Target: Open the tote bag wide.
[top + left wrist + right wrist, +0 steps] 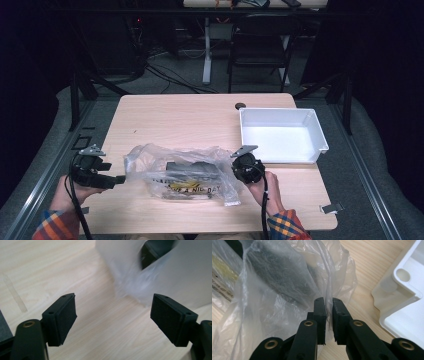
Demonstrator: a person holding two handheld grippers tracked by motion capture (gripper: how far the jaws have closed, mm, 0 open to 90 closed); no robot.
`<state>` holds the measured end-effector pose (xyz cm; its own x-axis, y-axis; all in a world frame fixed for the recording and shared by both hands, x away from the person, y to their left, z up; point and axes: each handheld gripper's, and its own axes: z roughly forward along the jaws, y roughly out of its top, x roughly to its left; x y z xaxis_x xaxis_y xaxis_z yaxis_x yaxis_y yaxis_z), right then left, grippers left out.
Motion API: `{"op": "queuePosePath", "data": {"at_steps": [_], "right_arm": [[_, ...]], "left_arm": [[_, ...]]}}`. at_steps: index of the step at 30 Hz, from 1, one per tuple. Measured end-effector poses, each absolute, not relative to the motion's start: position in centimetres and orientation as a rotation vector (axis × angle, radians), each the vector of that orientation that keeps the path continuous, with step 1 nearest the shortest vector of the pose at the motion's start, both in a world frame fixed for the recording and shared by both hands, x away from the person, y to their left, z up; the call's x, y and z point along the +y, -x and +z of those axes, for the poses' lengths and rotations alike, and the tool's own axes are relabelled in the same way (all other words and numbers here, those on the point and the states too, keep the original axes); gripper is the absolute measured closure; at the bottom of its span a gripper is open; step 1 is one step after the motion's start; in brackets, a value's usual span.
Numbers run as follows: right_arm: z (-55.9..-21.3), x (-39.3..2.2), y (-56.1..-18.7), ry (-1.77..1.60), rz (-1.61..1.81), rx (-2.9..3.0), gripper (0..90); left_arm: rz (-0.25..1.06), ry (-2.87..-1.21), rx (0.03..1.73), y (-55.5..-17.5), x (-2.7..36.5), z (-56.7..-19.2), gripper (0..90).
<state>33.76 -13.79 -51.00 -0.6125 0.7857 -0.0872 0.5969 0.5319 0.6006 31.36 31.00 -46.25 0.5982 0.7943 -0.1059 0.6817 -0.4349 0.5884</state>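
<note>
At surface centre: plastic bag lies flat, dark item inside. Right gripper fingers nearly shut, pinching bag edge, likely to anchor it. Left gripper fingers wide, empty, beside bag. White bin near.

Dark room, grey floor, black chair
</note>
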Motion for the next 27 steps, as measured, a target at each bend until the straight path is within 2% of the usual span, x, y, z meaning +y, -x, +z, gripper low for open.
{"op": "queuePosePath", "data": {"at_steps": [6,7,10,15,19,22,24,25,26,27], "right_arm": [[-50.5,-13.7,-33.5,-1.134,0.775,2.428,76.3],[-50.1,-13.8,-33.4,-1.136,0.796,2.419,71.9],[-49.5,-13.9,-33.2,-1.125,0.824,2.405,67.8],[-47.4,-13.9,-32.3,-1.096,0.896,2.373,55.1],[-46.3,-13.1,-31.5,-1.069,0.980,2.361,43.3],[-45.9,-11.8,-30.9,-1.015,0.978,2.389,38.9],[-46.3,-10.8,-30.8,-1.008,0.939,2.411,39.5],[-46.9,-10.2,-31.0,-1.002,0.857,2.420,45.4],[-46.9,-10.2,-31.0,-1.002,0.857,2.420,45.4],[-47.2,-10.1,-31.2,-1.009,0.829,2.419,49.6]], "left_arm": [[0.303,-2.235,1.057,-30.2,29.0,-44.2,16.0],[0.316,-2.225,1.048,-30.1,28.7,-44.0,15.8],[0.353,-2.211,1.021,-29.9,28.2,-43.3,15.8],[0.391,-2.183,1.017,-30.0,28.1,-42.7,15.7],[0.421,-2.165,1.011,-30.3,27.7,-42.4,15.9],[0.426,-2.174,0.999,-31.1,26.8,-42.8,17.1],[0.419,-2.179,1.000,-31.9,26.1,-43.4,19.3],[0.419,-2.187,1.012,-32.5,25.7,-44.0,25.4],[0.415,-2.189,1.024,-32.9,25.5,-44.4,25.4],[0.414,-2.195,1.029,-33.3,25.3,-45.0,31.0]]}}
